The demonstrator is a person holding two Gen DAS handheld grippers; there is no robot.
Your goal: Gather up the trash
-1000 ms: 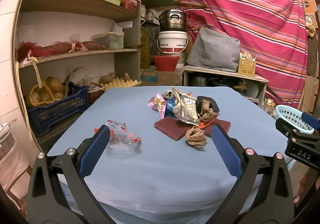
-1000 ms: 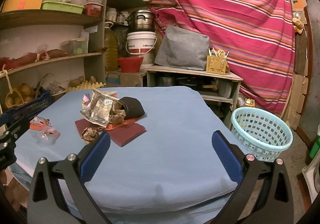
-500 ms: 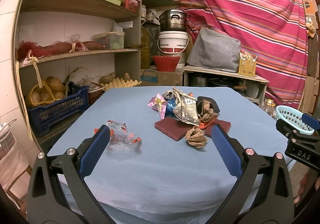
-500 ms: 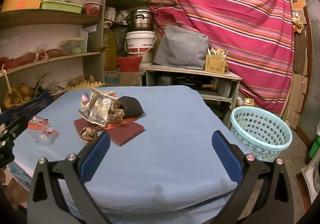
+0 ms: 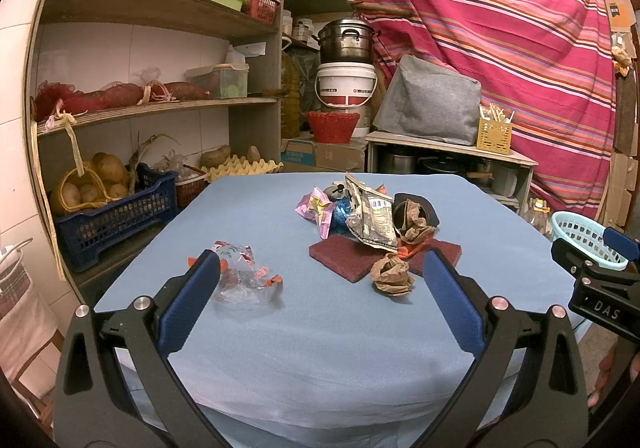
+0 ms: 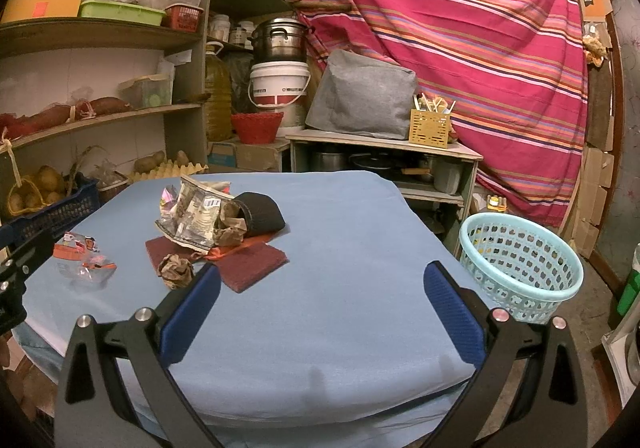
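blue cloth-covered table [image 5: 320,328] bearing all the litter; pale turquoise perforated plastic basket [image 6: 520,272] on the floor beside it, seemingly empty. left gripper [image 5: 320,280] and right gripper [image 6: 320,284] spread wide, holding nothing. wrapper pile [image 5: 368,216], clear plastic wrapper [image 5: 240,276], crumpled brown paper ball [image 5: 392,278]: none collected yet.

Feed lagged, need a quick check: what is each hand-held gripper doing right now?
Left hand-held gripper: open, holding nothing.
Right hand-held gripper: open, holding nothing.

Trash pile [image 5: 372,220] sits mid-table [image 5: 320,348] (a clear wrapper [image 5: 240,278] apart, leftward); basket [image 6: 520,268] stands right, beside it.
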